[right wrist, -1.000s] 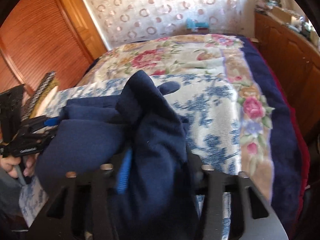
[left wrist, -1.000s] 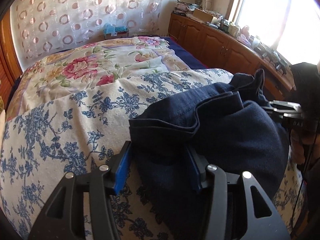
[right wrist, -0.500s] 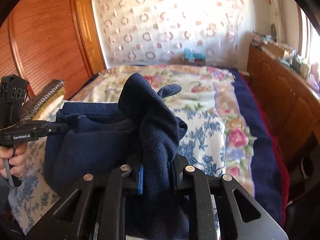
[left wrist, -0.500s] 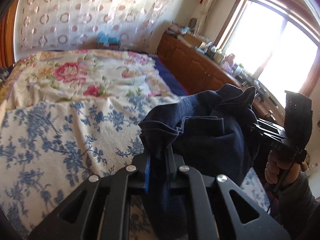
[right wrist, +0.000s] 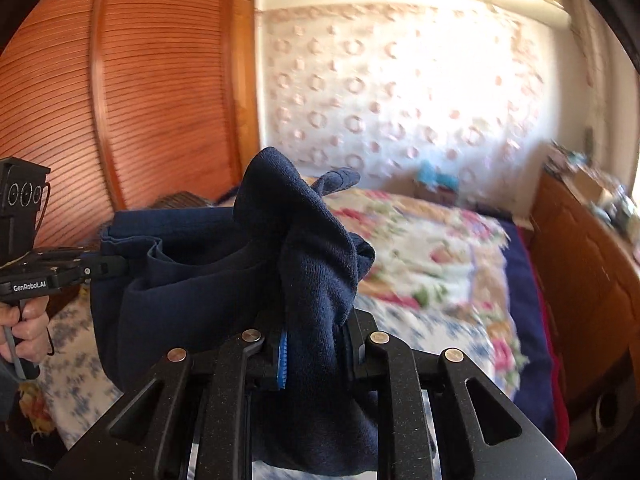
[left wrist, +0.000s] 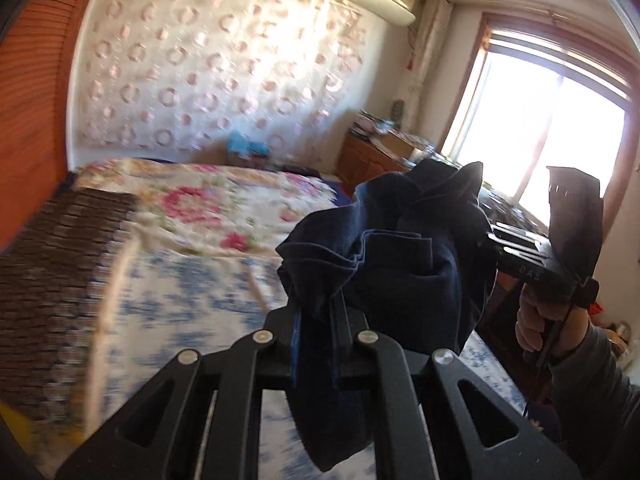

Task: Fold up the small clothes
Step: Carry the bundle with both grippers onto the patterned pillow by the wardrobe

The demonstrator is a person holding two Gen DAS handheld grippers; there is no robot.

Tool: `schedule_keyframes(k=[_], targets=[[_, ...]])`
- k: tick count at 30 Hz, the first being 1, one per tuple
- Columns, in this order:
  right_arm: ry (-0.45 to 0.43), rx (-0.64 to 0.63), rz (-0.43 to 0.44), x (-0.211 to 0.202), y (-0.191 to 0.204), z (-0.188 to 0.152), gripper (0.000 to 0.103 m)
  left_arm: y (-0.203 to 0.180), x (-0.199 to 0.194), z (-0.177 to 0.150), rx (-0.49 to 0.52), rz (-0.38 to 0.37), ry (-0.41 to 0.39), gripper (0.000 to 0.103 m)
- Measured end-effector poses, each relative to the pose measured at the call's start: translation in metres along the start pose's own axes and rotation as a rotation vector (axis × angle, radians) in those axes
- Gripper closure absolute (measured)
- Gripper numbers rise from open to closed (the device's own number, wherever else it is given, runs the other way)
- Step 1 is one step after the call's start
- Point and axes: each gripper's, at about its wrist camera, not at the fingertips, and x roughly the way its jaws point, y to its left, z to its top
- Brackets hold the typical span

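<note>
Dark navy garment (left wrist: 404, 264), soft knit, bunched & creased; pinched between left gripper (left wrist: 316, 332) pads, other end in right gripper (right wrist: 316, 354), sagging between.

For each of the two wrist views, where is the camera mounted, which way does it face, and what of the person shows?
Left wrist: on the left gripper, facing the bed and window; shows the right hand.
Right wrist: on the right gripper, facing the orange slatted wardrobe; shows the left hand.
Shared: the dark navy knit garment, clamped by both grippers.
</note>
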Motion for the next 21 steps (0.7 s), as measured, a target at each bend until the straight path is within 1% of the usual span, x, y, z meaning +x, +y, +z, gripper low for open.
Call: schedule_keyframes(k=[1, 4, 10, 15, 18, 20, 21], targets=[[-0.01, -0.015, 0.021, 0.007, 0.01, 0.007, 0.086, 0.011, -0.016, 0.001, 0.008, 0.039, -0.023, 0.096], [-0.052, -0.072, 0.092, 0.034, 0.05, 0.035, 0.086, 0.036, -0.049, 0.0, 0.007, 0.116, -0.073, 0.096], [-0.07, -0.176, 0.203, 0.097, 0.126, 0.087, 0.086, 0.105, -0.11, -0.004, -0.068, 0.239, -0.164, 0.096], [-0.063, -0.274, 0.249, 0.149, 0.185, 0.125, 0.086, 0.161, -0.126, -0.01, -0.135, 0.315, -0.2, 0.096], [-0.025, -0.319, 0.267, 0.195, 0.218, 0.144, 0.086, 0.194, -0.119, -0.019, -0.178, 0.357, -0.193, 0.096], [0.012, -0.329, 0.266, 0.228, 0.235, 0.15, 0.086, 0.208, -0.11, -0.026, -0.186, 0.4, -0.183, 0.096], [0.036, -0.322, 0.272, 0.246, 0.241, 0.149, 0.086, 0.216, -0.102, -0.031, -0.188, 0.422, -0.161, 0.096]])
